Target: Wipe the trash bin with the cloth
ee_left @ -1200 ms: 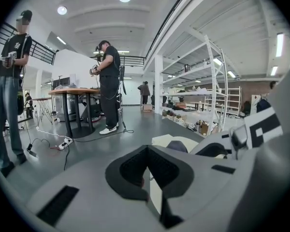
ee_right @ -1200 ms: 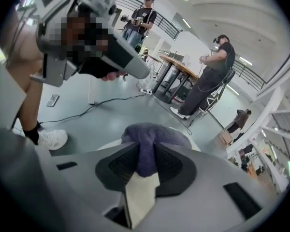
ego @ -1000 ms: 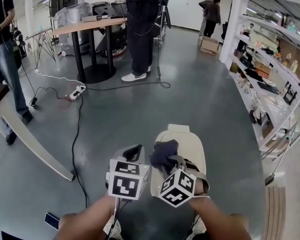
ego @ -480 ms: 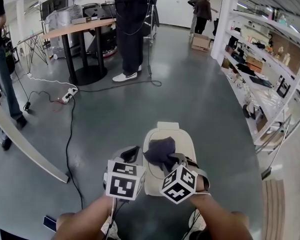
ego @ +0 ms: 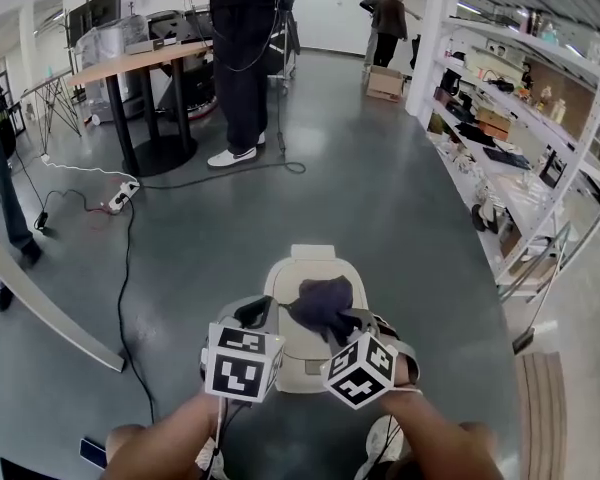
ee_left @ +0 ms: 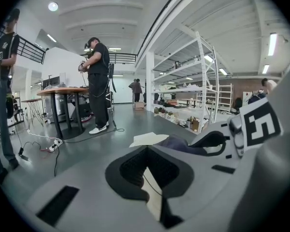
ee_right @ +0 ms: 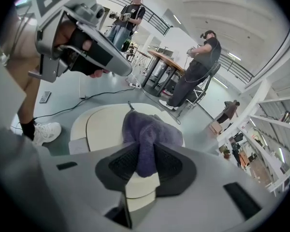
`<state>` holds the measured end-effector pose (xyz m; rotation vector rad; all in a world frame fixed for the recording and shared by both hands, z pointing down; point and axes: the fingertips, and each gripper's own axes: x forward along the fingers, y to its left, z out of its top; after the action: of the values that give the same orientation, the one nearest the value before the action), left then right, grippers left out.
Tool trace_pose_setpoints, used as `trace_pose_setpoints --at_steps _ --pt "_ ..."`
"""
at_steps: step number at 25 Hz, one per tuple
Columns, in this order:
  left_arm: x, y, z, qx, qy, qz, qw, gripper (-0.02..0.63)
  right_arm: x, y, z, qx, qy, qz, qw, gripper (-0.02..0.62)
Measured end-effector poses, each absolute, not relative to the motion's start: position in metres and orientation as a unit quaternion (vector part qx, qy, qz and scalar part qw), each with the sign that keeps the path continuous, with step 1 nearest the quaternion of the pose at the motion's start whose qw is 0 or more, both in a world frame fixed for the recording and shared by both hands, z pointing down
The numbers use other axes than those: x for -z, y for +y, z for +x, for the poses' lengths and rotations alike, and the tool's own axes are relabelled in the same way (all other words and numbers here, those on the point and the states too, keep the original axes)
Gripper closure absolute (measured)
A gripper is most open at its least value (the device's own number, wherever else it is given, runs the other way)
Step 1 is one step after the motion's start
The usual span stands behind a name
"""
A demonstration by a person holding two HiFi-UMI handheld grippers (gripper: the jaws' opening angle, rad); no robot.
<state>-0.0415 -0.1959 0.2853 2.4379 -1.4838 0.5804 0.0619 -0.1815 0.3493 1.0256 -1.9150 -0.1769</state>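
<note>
A cream trash bin with a flat lid stands on the grey floor just in front of me. A dark purple cloth lies bunched on the lid, and my right gripper is shut on it. In the right gripper view the cloth is pinched between the black pads over the lid. My left gripper sits at the lid's left edge, jaws shut with nothing in them. From the left gripper view the cloth and the lid lie just ahead.
A person stands by a round wooden table at the back. A power strip and black cable trail over the floor on the left. White shelving lines the right side. A pale plank lies to the left.
The right gripper has slid the cloth from the lid's left edge toward its middle. The left gripper has come up against the lid's left edge. The view has shifted, so the bin shows further left.
</note>
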Motion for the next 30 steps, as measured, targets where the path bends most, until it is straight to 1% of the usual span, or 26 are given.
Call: trace_pose_setpoints --at_steps 10,18,22,24,30 --pt "-0.286 -0.199 -0.016 -0.199 -0.496 0.838 0.112 0.606 -0.350 -0.181 0.101 0.048 -0.771 0.441 0.457 0.503" --pt "-0.281 -0.199 -0.004 -0.192 -0.496 0.839 0.110 0.606 -0.355 -0.179 0.130 0.002 -0.777 0.456 0.434 0.503" --pt "-0.280 -0.197 0.000 -0.195 -0.495 0.840 0.109 0.606 -0.353 -0.180 0.133 0.010 -0.774 0.459 0.437 0.503" --pt "-0.280 -0.196 0.000 -0.196 -0.495 0.839 0.107 0.606 -0.346 -0.181 0.134 0.020 -0.774 0.472 0.423 0.503" --pt "-0.277 -0.194 -0.012 -0.198 -0.511 0.831 0.101 0.606 -0.304 -0.176 0.120 0.053 -0.792 0.496 0.351 0.503"
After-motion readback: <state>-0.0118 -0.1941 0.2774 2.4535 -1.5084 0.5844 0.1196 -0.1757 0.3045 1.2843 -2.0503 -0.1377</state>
